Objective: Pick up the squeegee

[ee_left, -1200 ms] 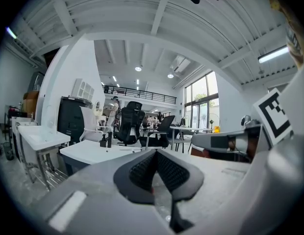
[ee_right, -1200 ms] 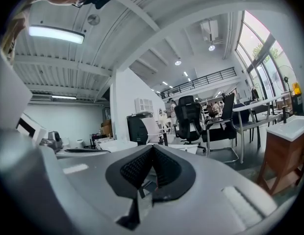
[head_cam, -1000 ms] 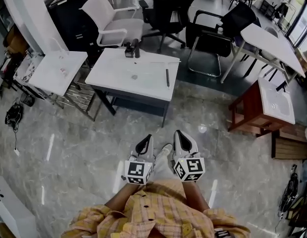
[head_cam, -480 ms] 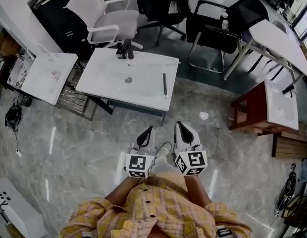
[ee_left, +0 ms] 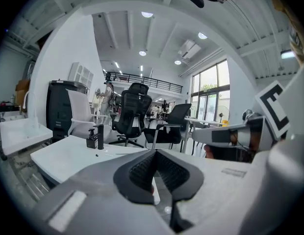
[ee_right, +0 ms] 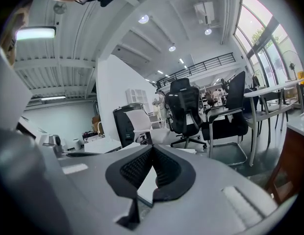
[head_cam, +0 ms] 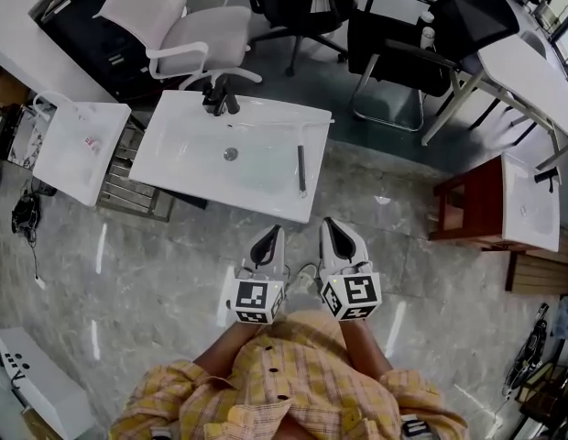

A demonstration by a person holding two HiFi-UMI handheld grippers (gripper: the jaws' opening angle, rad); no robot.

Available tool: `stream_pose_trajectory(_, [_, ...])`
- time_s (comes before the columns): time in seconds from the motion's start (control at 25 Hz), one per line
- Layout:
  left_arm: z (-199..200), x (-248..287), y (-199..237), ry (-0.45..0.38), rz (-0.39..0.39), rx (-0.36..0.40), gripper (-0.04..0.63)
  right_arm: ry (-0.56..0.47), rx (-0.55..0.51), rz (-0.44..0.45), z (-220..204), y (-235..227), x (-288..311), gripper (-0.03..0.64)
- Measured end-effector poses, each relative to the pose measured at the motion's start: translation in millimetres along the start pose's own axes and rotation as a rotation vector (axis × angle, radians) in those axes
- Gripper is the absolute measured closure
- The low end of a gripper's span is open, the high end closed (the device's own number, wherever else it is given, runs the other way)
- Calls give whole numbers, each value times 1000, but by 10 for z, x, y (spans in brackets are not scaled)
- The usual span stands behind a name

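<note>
Squeegee [head_cam: 300,170], a slim dark bar, flat on the white table [head_cam: 266,186], close to the right edge of that top and lying lengthwise away from the person. Untouched, well apart from both grippers. On the same table, a sunken basin with a round drain [head_cam: 231,154] near its middle and a black faucet [head_cam: 220,94] upright at the far edge.

Left gripper [head_cam: 271,236] and right gripper [head_cam: 332,229] side by side above the marbled floor [head_cam: 156,282], short of the table's near edge, both aimed toward it. Square-patterned marker cubes [head_cam: 256,302] at their rear ends, just ahead of the yellow plaid shirt [head_cam: 284,388] at the bottom of the head view. Left gripper's jaws together, ribbed black pads [ee_left: 141,171] meeting at the tip, nothing between them. Right gripper's jaws likewise pressed together and empty, pads [ee_right: 135,168] joined in the same narrow wedge.

Around the table: a white office chair [head_cam: 188,30] just behind the faucet, black chairs [head_cam: 403,44] farther back toward the right, a smaller white basin [head_cam: 78,145] on a metal rack just beside the table's left end, and a red-brown stand [head_cam: 463,200] well off to the right with another white basin on top. From the left gripper view, faucet and chairs beyond the closed tip; squeegee too small to pick out there.
</note>
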State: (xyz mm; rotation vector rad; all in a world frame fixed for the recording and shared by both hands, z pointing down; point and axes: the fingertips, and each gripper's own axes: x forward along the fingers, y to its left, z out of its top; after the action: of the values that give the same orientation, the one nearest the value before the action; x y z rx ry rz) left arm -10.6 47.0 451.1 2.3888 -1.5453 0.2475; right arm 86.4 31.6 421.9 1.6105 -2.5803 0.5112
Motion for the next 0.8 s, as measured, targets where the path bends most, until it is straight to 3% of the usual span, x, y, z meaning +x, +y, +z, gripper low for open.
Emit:
stream_pose_trajectory(0.4, [-106,332,224,41,25,-78,597,52,9,-10,-125,-203,409,617])
stream_pose_trajectory(0.8, [-92,824,636,75,27,-81,597,110,15,-35,-213,-306,962,618])
